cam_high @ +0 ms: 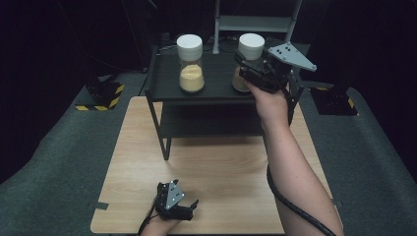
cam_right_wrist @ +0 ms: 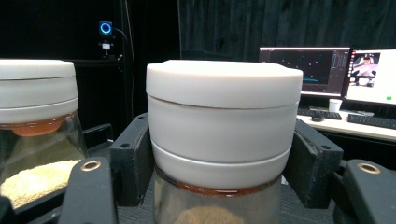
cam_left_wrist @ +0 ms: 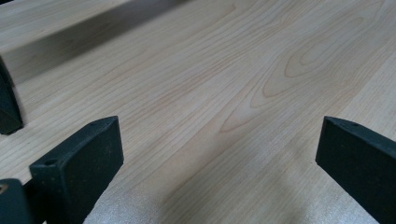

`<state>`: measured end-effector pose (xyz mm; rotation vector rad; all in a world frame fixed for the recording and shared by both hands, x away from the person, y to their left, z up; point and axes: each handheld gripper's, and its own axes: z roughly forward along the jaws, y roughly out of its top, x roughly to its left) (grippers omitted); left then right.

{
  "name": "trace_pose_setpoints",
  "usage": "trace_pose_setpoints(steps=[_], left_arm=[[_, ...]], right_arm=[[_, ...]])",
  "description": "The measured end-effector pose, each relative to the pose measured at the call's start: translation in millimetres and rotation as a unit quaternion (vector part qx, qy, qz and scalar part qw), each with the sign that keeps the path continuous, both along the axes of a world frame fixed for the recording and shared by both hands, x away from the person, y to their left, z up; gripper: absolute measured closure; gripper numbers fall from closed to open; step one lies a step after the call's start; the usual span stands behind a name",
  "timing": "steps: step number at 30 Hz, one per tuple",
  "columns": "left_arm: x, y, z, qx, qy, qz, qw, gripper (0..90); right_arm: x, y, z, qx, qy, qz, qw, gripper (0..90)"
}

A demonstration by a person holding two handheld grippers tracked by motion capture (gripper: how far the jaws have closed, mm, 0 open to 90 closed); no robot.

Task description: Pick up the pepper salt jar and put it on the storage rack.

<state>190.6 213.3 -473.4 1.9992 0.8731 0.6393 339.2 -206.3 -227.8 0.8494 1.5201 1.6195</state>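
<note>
Two glass jars with white lids and tan grains inside stand on the top of a black shelf rack (cam_high: 216, 94). My right gripper (cam_high: 245, 66) is shut on the right jar (cam_high: 251, 45) at its lid; in the right gripper view both pads press the sides of that lid (cam_right_wrist: 224, 116), with the gripper (cam_right_wrist: 224, 156) around it. The left jar (cam_high: 190, 64) stands apart to the side (cam_right_wrist: 37, 93). Low at the table's front edge my left gripper (cam_high: 191, 207) lies open, its jaws wide over bare wood (cam_left_wrist: 219, 144).
The rack has a lower shelf (cam_high: 211, 123) and stands at the far end of the wooden table (cam_high: 221, 167). A yellow-and-black striped base (cam_high: 101, 96) sits on the floor at left. Monitors and a keyboard (cam_right_wrist: 327, 70) are far behind the jars.
</note>
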Motion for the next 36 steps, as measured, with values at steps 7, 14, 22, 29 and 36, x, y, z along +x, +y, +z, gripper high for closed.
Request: trace_pose_setpoints(steps=[7, 14, 22, 29, 36], left_arm=[[-0.4, 0.8, 0.1, -0.002, 0.002, 0.001, 1.0, 1.0], [-0.5, -0.9, 0.6, 0.005, 0.0, -0.001, 1.0, 1.0], [-0.8, -2.4, 0.6, 0.008, -0.001, -0.001, 1.0, 1.0], [-1.2, -3.1, 0.6, 0.01, -0.002, -0.001, 0.9999, 1.0], [-0.8, -4.1, 1.5, 0.013, 0.0, 0.0, 0.9999, 1.0]], right_arm=[[-3.7, 0.6, 4.4, 0.001, 0.008, -0.007, 0.9999, 19.6], [-11.3, -0.4, 5.6, -0.002, 0.01, -0.012, 0.9999, 0.0], [-23.8, -7.2, 1.9, -0.004, 0.002, -0.008, 1.0, 0.0], [-35.6, -16.8, -2.4, -0.008, -0.006, -0.003, 1.0, 0.0], [-47.3, -24.5, -7.2, -0.009, -0.014, 0.004, 0.9999, 0.0]])
